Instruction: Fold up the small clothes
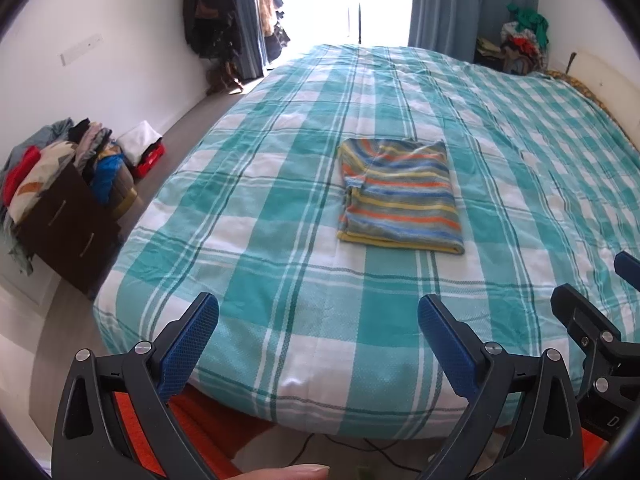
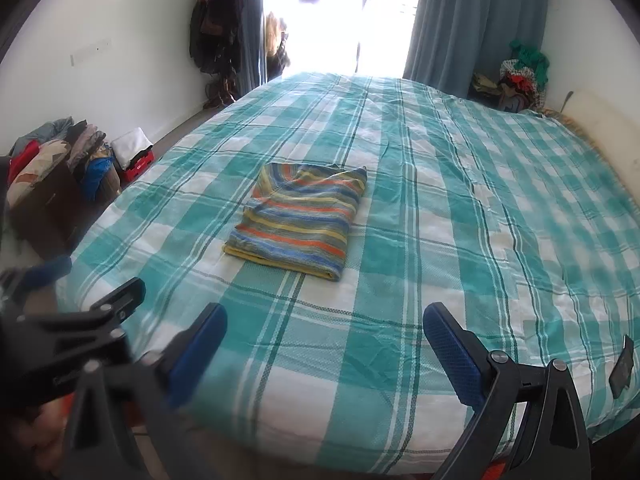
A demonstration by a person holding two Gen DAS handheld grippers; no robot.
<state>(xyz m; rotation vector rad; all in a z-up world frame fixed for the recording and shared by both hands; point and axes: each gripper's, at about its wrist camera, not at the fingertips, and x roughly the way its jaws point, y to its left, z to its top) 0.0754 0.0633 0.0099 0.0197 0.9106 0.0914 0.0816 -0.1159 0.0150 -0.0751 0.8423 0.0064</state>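
Note:
A small striped garment [image 1: 398, 194] in blue, orange and yellow lies folded into a flat rectangle near the middle of the bed; the right wrist view shows the same striped garment [image 2: 300, 220]. My left gripper [image 1: 318, 324] hangs open over the bed's near edge, well short of the garment, nothing between its blue pads. My right gripper [image 2: 324, 332] is also open and empty, back from the garment. The right gripper shows at the right edge of the left wrist view [image 1: 592, 320], and the left one at the left edge of the right wrist view [image 2: 60, 300].
The bed [image 1: 280, 208] has a teal and white checked cover. A dark box [image 1: 68, 220] heaped with clothes stands on the floor at the left, with a red crate [image 1: 150, 160] beyond it. More clothes are piled at the far right corner [image 1: 524, 40]. A dark phone [image 2: 622, 366] lies at the bed's right edge.

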